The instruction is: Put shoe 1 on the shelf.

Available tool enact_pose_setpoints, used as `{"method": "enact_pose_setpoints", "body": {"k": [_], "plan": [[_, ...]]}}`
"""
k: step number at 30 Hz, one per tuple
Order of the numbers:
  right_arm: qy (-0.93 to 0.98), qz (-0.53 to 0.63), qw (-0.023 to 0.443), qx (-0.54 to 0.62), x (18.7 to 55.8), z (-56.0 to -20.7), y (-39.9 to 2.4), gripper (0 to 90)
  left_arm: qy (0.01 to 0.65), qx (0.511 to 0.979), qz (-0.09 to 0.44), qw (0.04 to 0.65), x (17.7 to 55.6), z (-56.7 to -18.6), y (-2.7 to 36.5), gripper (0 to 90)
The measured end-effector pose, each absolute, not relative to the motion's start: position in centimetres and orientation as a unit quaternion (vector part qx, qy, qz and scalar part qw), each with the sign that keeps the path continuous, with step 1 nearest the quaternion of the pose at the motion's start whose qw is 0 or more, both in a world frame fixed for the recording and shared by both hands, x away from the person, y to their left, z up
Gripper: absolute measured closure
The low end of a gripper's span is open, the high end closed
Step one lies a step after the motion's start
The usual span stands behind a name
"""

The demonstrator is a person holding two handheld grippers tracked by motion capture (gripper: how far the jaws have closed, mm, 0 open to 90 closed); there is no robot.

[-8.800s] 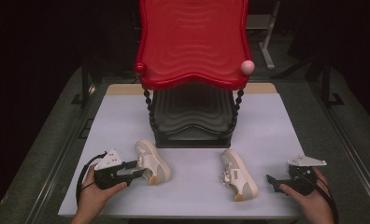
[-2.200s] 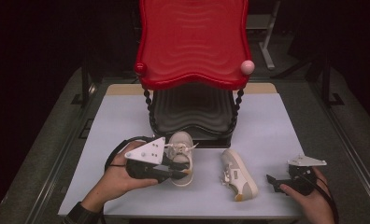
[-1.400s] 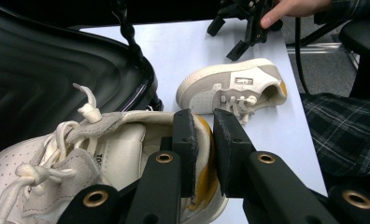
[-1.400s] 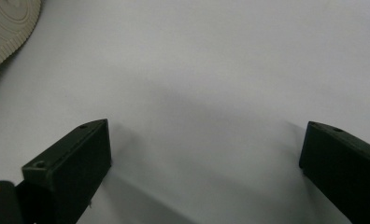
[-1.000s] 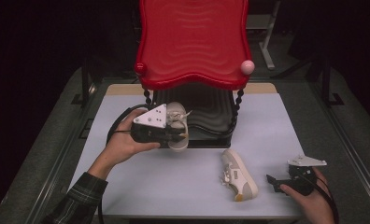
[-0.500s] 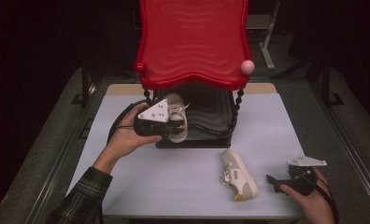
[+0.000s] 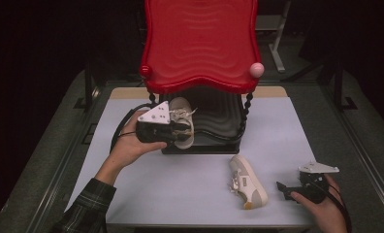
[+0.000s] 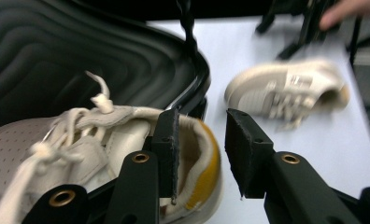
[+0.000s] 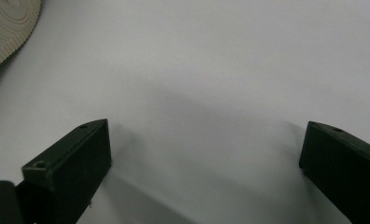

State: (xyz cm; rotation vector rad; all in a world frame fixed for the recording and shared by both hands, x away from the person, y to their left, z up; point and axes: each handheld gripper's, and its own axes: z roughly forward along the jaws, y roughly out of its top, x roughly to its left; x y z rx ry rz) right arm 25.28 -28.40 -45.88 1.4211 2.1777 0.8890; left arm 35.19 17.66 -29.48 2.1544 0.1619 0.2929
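left tongs (image 8: 199, 154) just opening, loose around shoe (image 8: 99, 154) heel on black shelf (image 8: 80, 60); right tongs (image 9: 204, 172) wide

Premises present as a staged recording or test bay rather than a home. A white-topped table (image 7: 190, 194) stands on grey carpeted flooring, framed by metal rails (image 7: 59, 165), with blacked-out surroundings. Stand legs (image 7: 277, 48) rise beyond the left gripper (image 7: 178, 132). A red-and-black shoe rack (image 7: 200, 43) is the sole furnishing.

Plaid sleeve (image 7: 86, 206); black left hand-held gripper (image 8: 199, 151) with brass screws, grey triangular plate.
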Motion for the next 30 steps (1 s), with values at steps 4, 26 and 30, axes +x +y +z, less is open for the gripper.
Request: {"method": "enact_pose_setpoints", "body": {"k": [4, 26, 30], "plan": [[0.778, 0.315, 0.193, 0.508, 25.3, -45.8, -28.4, 1.5, 0.086, 0.866, 0.12, 0.478, 34.4, -29.4, 18.7, 63.0], [0.787, 0.461, 0.171, 0.373, 27.9, -37.0, -19.1, 41.9, 0.202, 0.846, 0.163, 0.466, 31.5, -33.1, 20.5, 39.6], [0.8, 0.476, 0.154, 0.332, 29.2, -36.4, -15.1, 43.6, 0.214, 0.845, 0.166, 0.462, 31.8, -33.6, 20.3, 39.7]]}}
